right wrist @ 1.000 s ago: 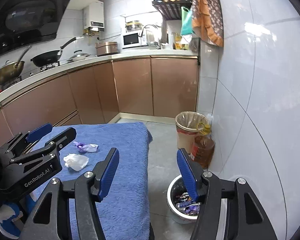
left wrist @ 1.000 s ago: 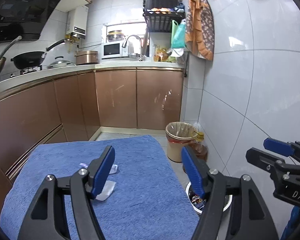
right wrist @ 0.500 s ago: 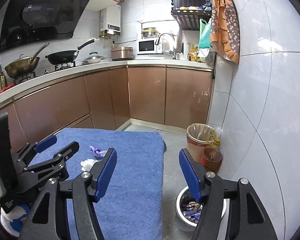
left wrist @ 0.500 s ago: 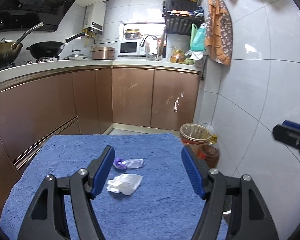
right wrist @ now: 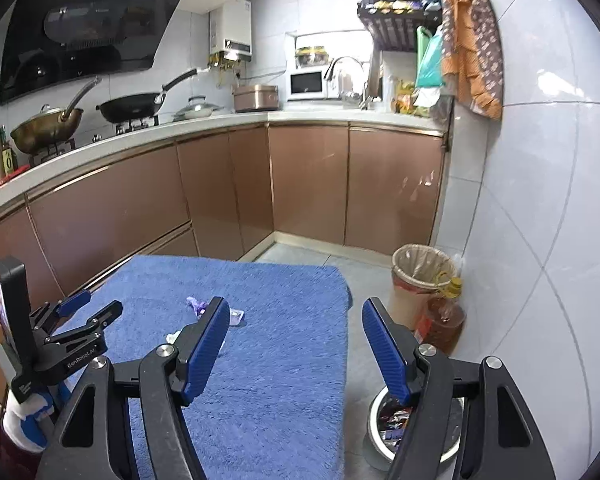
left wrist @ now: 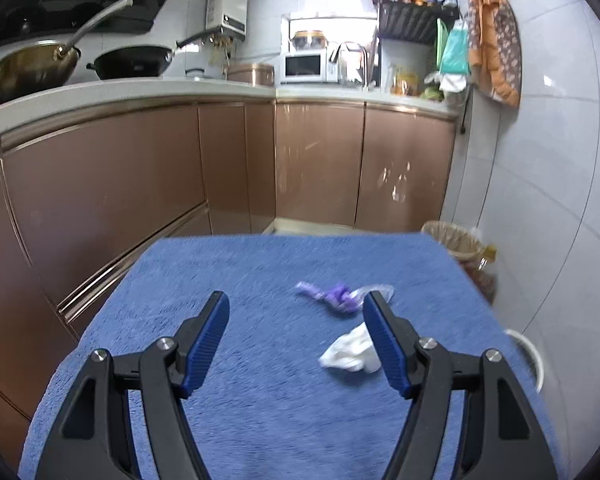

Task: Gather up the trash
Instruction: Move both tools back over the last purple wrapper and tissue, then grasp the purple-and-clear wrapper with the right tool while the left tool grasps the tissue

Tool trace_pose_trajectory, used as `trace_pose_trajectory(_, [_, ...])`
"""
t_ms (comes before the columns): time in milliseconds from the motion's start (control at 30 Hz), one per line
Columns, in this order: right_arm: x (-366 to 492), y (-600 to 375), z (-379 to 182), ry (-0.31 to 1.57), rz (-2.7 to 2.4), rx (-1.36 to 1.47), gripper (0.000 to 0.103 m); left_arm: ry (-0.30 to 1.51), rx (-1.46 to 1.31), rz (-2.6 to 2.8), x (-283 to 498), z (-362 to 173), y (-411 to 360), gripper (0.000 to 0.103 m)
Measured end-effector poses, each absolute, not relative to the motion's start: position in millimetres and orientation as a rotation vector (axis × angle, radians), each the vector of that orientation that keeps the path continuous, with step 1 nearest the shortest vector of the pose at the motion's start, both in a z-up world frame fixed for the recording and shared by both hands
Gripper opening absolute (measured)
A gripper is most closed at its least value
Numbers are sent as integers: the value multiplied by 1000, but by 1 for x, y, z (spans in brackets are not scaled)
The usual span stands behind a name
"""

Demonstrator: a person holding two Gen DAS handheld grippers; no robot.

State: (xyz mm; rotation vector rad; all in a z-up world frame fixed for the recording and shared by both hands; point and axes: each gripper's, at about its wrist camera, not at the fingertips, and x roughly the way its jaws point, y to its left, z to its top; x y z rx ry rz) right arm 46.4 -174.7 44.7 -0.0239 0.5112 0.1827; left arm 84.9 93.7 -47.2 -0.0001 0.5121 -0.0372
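Note:
A crumpled white tissue [left wrist: 350, 354] and a purple wrapper [left wrist: 340, 296] lie on the blue towel-covered table [left wrist: 260, 360]. My left gripper [left wrist: 296, 340] is open and empty above the towel, with the tissue just inside its right finger. It also shows at the left of the right wrist view [right wrist: 88, 312]. My right gripper [right wrist: 294, 346] is open and empty over the table's right edge. The wrapper [right wrist: 198, 304] and a bit of the tissue [right wrist: 172, 336] peek out by its left finger. A metal bowl of wrappers [right wrist: 396, 424] sits on the floor under its right finger.
A lined waste bin [right wrist: 418, 280] and an oil bottle [right wrist: 444, 320] stand on the floor by the white tiled wall. Brown kitchen cabinets [right wrist: 308, 184] run along the left and far side. The bowl's rim [left wrist: 530, 356] shows right of the table.
Both grippers have swung left and pulled back. In the left wrist view the tissue and wrapper have shifted from the left finger to the right finger. Both stay open.

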Motion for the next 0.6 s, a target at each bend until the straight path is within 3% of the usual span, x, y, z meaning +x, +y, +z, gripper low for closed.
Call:
trace_pose_trajectory(500, [147,-115,-25,698,347,-92,67,743,1,-361,152,-119,66,67])
trace_pose_trajectory(533, [153,-112,-29,707,353,-94,67,752,-4,-369,156,-122,66,65])
trace_pose_trajectory(600, [168,-105,-39,731,371,-99,67,787,-14,-386,164,-133,66,46])
